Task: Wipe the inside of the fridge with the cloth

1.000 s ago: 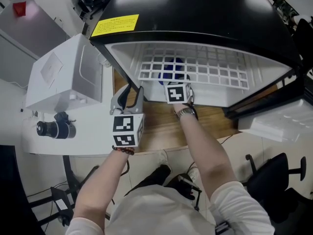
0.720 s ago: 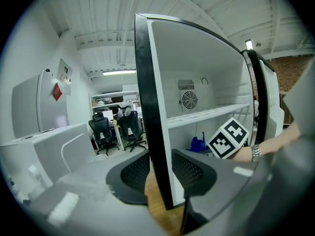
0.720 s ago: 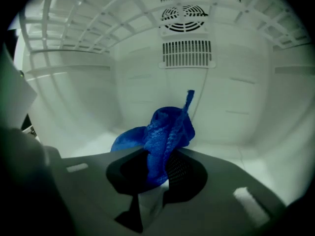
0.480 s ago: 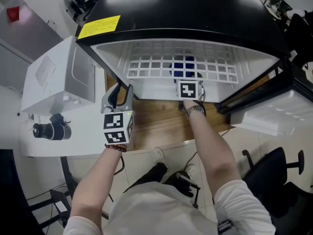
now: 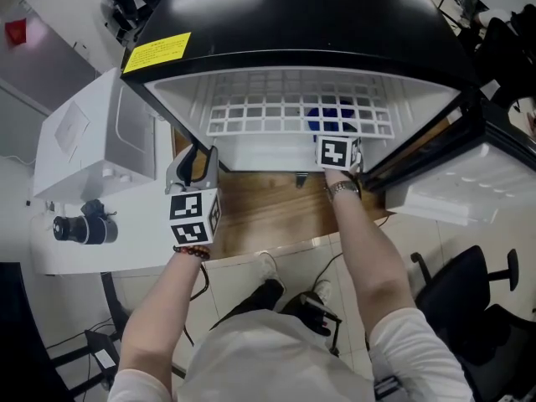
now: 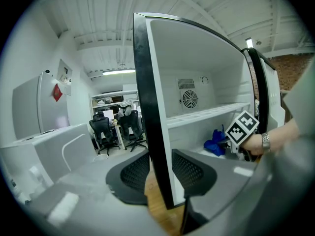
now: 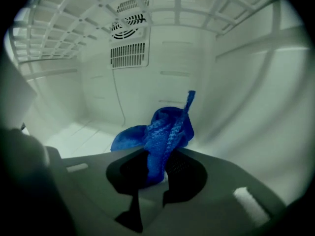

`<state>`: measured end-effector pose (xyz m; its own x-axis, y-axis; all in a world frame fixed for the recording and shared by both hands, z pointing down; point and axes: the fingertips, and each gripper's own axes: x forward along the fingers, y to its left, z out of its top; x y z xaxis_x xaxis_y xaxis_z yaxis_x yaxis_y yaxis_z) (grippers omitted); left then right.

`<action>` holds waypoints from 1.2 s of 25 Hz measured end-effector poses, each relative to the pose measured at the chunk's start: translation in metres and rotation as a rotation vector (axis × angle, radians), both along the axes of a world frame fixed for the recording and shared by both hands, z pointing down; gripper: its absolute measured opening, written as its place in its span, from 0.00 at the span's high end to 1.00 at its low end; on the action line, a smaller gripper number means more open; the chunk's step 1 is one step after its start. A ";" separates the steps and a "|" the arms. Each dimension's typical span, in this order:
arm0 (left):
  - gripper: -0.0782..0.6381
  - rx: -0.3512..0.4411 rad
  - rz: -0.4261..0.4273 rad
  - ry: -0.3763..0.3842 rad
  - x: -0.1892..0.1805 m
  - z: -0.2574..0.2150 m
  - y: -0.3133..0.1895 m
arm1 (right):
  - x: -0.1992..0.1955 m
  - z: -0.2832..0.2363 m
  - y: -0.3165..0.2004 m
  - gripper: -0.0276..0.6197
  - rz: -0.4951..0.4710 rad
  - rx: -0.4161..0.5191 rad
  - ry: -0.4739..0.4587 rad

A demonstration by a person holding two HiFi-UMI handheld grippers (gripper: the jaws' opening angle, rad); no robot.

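The right claw [image 7: 157, 168] is clamped on a narrow fold of the blue cloth [image 7: 162, 132], deep in the lower compartment of the fridge [image 5: 335, 23], at the right of the head view under the wire shelf [image 5: 276, 111]. Most of the cloth bunches loose ahead of the jaws, with one tail sticking up. The left claw [image 6: 160, 168] is closed on the fridge's black front edge, at the left of the opening, and seems to steady the cabinet on the bench [image 5: 268, 208].

The likeliest trouble is the grip: only a thin pleat sits between the pads, so drag against the wall or floor could pull the cloth free. Because it is wadded and not spread (I cannot tell how much of it lies flat on the plastic), a pass may smear a narrow stripe, and the hard jaw tips could scrape the liner instead.

The upright tail could catch in the shelf's grid if the claw lifts. The vent grille [image 7: 129, 55] on the back wall is another snag.

If the left grip slips off that thin edge, a firm push might slide the fridge along the bench.
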<state>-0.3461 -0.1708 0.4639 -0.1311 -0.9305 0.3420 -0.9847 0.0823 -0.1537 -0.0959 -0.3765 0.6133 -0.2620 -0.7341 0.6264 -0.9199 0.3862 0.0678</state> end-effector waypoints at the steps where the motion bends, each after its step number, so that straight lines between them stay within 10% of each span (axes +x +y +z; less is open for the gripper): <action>1: 0.70 0.001 0.000 0.000 0.000 0.000 0.000 | 0.005 -0.001 -0.001 0.84 0.012 0.002 0.010; 11: 0.70 -0.005 0.005 0.002 0.001 0.000 0.000 | 0.023 -0.014 0.005 0.84 0.066 0.049 -0.033; 23: 0.70 -0.006 0.024 0.009 0.000 -0.001 -0.001 | -0.119 -0.082 0.098 0.84 -0.282 0.097 -0.411; 30: 0.71 -0.019 0.042 0.014 0.000 0.003 0.000 | -0.181 -0.070 0.145 0.84 -0.403 0.023 -0.433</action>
<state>-0.3456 -0.1711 0.4672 -0.0874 -0.9283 0.3615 -0.9892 0.0381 -0.1414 -0.2765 -0.2315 0.5431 -0.7510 -0.5362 0.3852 -0.6471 0.7135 -0.2684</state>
